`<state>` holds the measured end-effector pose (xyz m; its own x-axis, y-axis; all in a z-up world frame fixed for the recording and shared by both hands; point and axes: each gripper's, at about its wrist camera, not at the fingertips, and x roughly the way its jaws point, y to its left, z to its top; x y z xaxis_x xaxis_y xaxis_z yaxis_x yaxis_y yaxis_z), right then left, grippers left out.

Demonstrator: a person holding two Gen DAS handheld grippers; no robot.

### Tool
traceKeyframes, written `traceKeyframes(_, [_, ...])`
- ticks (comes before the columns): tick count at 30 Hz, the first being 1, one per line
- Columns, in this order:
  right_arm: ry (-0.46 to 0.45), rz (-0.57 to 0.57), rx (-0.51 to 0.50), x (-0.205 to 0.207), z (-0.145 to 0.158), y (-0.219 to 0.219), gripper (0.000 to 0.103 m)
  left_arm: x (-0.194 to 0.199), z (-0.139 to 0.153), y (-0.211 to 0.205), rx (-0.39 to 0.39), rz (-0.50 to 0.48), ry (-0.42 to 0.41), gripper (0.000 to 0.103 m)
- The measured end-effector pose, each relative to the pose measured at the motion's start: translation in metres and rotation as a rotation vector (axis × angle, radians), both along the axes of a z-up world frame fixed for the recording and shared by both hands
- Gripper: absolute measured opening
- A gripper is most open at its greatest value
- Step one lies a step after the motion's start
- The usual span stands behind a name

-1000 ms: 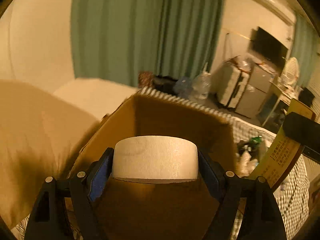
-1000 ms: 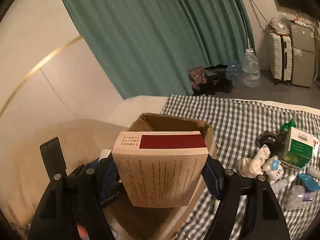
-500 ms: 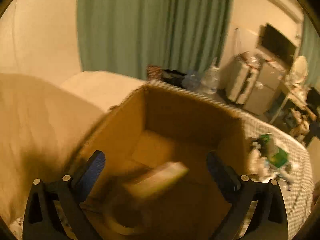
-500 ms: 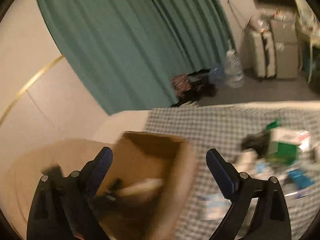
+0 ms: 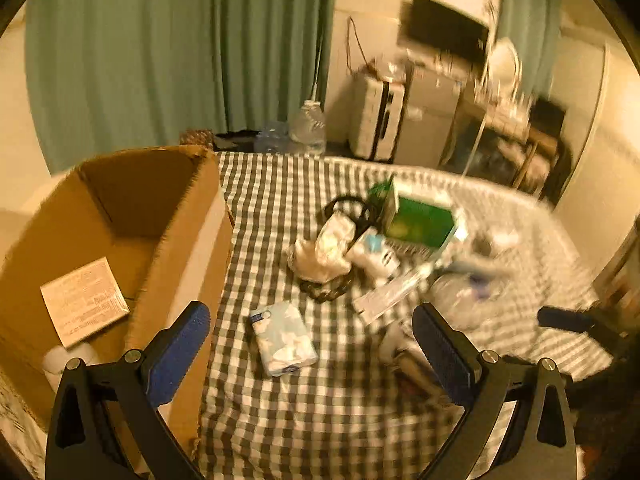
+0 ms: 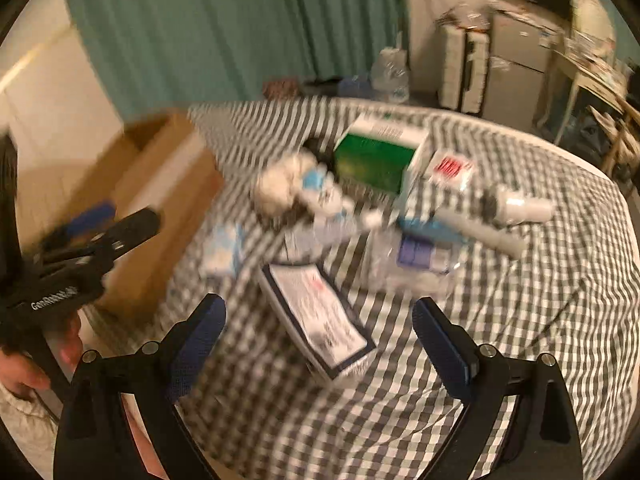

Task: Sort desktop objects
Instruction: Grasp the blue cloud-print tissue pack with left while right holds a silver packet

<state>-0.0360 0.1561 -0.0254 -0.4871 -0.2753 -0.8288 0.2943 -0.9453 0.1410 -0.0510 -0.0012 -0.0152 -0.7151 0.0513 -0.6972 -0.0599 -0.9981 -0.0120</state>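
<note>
- Right, from the left wrist view: the left gripper (image 5: 310, 344) hangs over the checked cloth (image 5: 312, 420) with its jaws spread wide and nothing between the pads. They have just been opening.
- Straight ahead of it, on the cloth, lies a small pale blue tissue pack (image 5: 283, 338), untouched.
- Off to the left stands the cardboard box (image 5: 188, 240), open at the top, with a beige printed carton (image 5: 84, 302) lying flat inside and a white roll (image 5: 60, 358) peeking out in the near corner.
- Further up the cloth sits the clutter: a green box (image 5: 420, 222), a crumpled white wad (image 5: 324, 252) beside a dark cord, and blurred bits to the right.
- Now the right wrist view: the right gripper (image 6: 320, 340) is also wide open and empty, jaws just been opening.
- Between and just beyond its fingers lies a flat white box with dark edging (image 6: 320, 320), not touched by the pads.
- Beyond it, the same green box (image 6: 372, 160), a white bottle (image 6: 520, 208) on its side and a purple-labelled packet (image 6: 420, 254), all smeared by blur.
- At the left edge, a hand (image 6: 24, 364) grips the other tool in front of the cardboard box (image 6: 160, 184).
</note>
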Motion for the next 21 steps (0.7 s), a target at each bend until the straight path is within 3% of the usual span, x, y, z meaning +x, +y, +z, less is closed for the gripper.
traceKeyframes(2, [-0.027, 0.032, 0.019, -0.003, -0.016, -0.012, 0.095, -0.006, -0.015, 0.005, -0.042, 0.010, -0.005, 0.103])
traceKeyframes(7, [-0.082, 0.068, 0.069, -0.008, -0.052, -0.027, 0.095, -0.018, -0.049, -0.011, 0.001, 0.052, -0.109, 0.103])
traceKeyframes(9, [-0.114, 0.047, 0.090, -0.012, -0.063, -0.029, 0.095, -0.019, -0.059, -0.008, -0.025, 0.040, -0.106, 0.103])
traceKeyframes(11, [-0.142, 0.055, 0.093, -0.016, -0.072, -0.032, 0.088, -0.020, -0.067, -0.004, -0.048, 0.025, -0.105, 0.103])
traceKeyframes(14, [-0.158, 0.063, 0.142, -0.020, -0.081, -0.039, 0.077, -0.024, -0.076, -0.008, -0.040, 0.028, -0.132, 0.103])
traceKeyframes(18, [-0.191, 0.066, 0.192, -0.027, -0.098, -0.040, 0.038, -0.028, -0.085, -0.010, -0.005, 0.024, -0.161, 0.103])
traceKeyframes(20, [-0.186, 0.073, 0.165, -0.029, -0.096, -0.036, 0.030, -0.031, -0.092, -0.011, 0.012, 0.030, -0.188, 0.103])
traceKeyframes(21, [-0.183, 0.070, 0.152, -0.030, -0.093, -0.034, 0.022, -0.032, -0.095, -0.013, 0.028, 0.032, -0.199, 0.103])
